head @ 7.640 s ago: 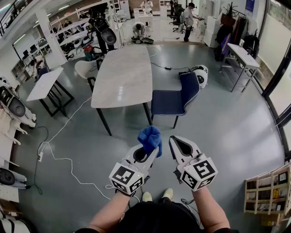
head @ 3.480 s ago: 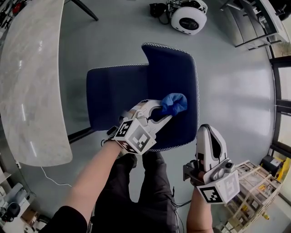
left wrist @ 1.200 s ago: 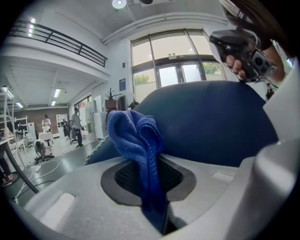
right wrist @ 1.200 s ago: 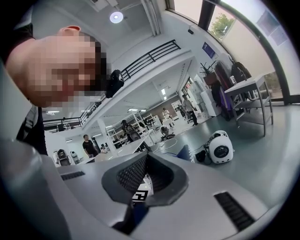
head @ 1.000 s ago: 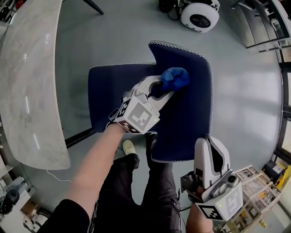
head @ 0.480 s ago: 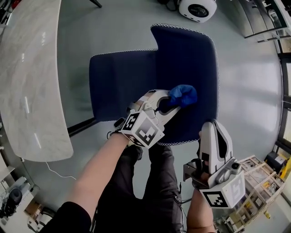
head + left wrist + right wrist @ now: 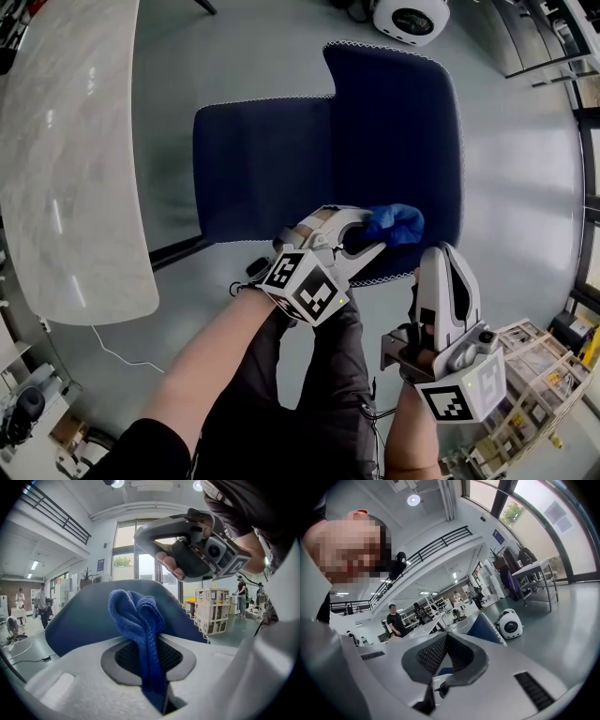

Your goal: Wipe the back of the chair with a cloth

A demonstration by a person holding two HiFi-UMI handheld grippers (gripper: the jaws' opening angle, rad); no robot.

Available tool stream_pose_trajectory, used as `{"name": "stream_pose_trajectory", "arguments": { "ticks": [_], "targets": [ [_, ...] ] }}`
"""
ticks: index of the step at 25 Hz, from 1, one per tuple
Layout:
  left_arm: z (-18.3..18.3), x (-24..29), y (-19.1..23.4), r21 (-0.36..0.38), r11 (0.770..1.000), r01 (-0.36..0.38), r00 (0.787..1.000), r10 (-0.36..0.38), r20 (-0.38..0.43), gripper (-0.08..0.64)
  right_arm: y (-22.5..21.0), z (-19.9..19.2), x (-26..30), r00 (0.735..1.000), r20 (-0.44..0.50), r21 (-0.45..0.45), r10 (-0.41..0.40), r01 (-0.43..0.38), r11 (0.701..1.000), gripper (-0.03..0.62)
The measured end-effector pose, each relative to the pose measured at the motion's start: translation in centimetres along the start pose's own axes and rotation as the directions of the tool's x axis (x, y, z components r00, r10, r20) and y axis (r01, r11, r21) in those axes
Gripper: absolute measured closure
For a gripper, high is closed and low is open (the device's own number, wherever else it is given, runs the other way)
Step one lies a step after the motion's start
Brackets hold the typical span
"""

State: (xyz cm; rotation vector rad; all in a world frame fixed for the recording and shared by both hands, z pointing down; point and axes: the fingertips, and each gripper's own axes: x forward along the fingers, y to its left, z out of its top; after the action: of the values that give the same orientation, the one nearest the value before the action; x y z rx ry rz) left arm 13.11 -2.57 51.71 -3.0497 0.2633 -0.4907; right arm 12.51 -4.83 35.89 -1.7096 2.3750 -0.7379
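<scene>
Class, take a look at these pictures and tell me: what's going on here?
A person standing by a navy chair holds a gripper in each hand. The left gripper is shut on a blue cloth, held at the near end of the chair's back. The right gripper, shut and empty, hangs beside the chair and takes no part.

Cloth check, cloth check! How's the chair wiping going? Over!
Left gripper shut on blue cloth, pressed to chair back near its stitched edge. Right gripper shut, empty, off the chair. Nothing in the way.
</scene>
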Motion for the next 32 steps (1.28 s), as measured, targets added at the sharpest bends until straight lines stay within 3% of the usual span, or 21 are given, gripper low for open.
{"name": "stream_pose_trajectory", "arguments": {
  "ticks": [11, 15, 17, 20, 25, 32],
  "targets": [
    [-0.2, -1.9, -3.8, -0.041, 0.998, 0.05, 0.998, -0.049, 0.029, 0.489, 1.7, -1.3, 0.0, 1.0, -0.012, 0.0, 0.003, -0.003, 1.0, 0.579],
    [-0.2, -2.0, -2.5, -0.069, 0.997, 0.031, 0.998, -0.027, 0.05, 0.489, 2.1, -0.9, 0.8, 1.0, 0.007, 0.008, 0.023, -0.023, 1.0, 0.578],
    [-0.8, -2.3, 0.1, -0.085, 0.996, -0.013, 0.998, 0.018, 0.054, 0.489, 2.8, -1.3, 1.6, 0.999, 0.003, 0.011, 0.042, -0.042, 0.999, 0.579],
    [-2.3, -2.8, 6.4, -0.098, 0.986, -0.135, 0.989, 0.14, 0.04, 0.489, 4.1, -2.1, 2.5, 0.997, -0.016, 0.014, 0.08, -0.08, 0.997, 0.578],
    [-3.8, -2.7, 17.4, -0.07, 0.936, -0.346, 0.938, 0.347, 0.004, 0.489, 4.5, -3.2, 3.9, 0.99, -0.042, 0.029, 0.137, -0.136, 0.99, 0.579],
    [-6.9, -0.9, 24.5, -0.051, 0.9, -0.432, 0.902, 0.432, -0.007, 0.489, 3.3, -4.5, 7.1, 0.989, -0.035, 0.031, 0.143, -0.142, 0.989, 0.578]
  ]
}}
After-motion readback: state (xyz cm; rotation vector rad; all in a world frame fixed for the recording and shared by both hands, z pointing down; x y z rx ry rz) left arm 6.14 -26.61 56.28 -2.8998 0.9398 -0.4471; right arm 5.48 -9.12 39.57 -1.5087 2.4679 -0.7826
